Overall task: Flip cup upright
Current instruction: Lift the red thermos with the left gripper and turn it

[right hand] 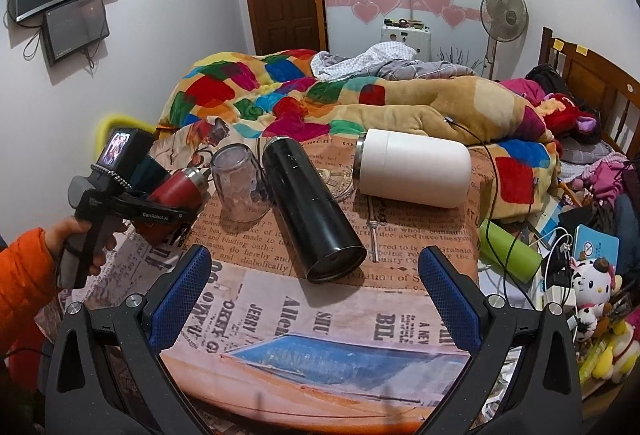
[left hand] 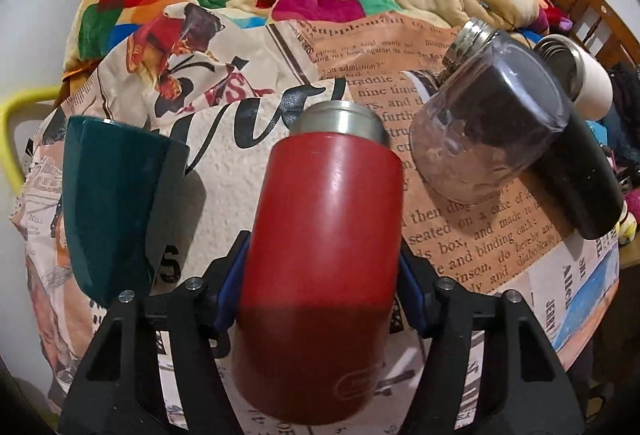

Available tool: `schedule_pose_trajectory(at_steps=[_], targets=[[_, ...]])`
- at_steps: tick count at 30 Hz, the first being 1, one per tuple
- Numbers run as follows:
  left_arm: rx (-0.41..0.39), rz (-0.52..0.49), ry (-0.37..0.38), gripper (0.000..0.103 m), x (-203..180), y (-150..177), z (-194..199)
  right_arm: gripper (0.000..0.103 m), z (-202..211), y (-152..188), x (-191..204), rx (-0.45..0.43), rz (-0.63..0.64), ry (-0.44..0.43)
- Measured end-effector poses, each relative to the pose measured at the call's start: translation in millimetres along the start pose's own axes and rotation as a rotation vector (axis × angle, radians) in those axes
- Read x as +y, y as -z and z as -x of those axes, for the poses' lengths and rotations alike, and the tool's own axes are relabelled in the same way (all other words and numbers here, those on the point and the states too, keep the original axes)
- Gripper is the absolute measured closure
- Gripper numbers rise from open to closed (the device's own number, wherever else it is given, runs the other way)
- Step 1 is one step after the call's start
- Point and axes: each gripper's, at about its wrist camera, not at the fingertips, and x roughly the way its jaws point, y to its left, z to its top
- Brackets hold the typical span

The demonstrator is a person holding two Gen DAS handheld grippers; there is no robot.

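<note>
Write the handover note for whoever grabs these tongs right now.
Left tongs: shut on the red flask, held tilted, steel neck pointing away, not yet upright.
Right tongs: open, holding nothing, above the newspaper-print cloth.
Lying on their sides: black flask, white flask.
Glass jar is tipped, mouth away.
Teal cup sits left of the red flask.
Left: stand the red flask up, then the others.

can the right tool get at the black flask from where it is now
Probably yes. The right tool is open and empty, and the black flask lies on its side straight ahead with only bare tablecloth between them. The left tool is off to the side, shut on the red cup.
</note>
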Motion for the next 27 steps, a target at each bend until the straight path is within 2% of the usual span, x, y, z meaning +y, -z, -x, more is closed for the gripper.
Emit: schedule_pose_trajectory(at_steps=[4, 15, 22, 27], targets=[[-0.039, -0.008, -0.052, 0.040, -6.3, 11.7, 16.2, 0.000, 2.1, 0.4, -0.8, -0.005, -0.001, 0.000], [-0.203, -0.065, -0.065, 0.041, -42.3, 22.8, 117.3, 0.000, 25.8, -1.3, 3.8, -0.055, 0.010, -0.013], [-0.279, -0.112, -0.003, 0.040, -91.6, 26.4, 159.7, 0.000, 44.2, 0.0, 3.4, -0.093, 0.016, -0.017], [-0.240, -0.117, 0.097, 0.040, -125.1, 37.0, 147.1, 0.000, 53.0, 2.8, -3.0, -0.106, 0.010, -0.014]])
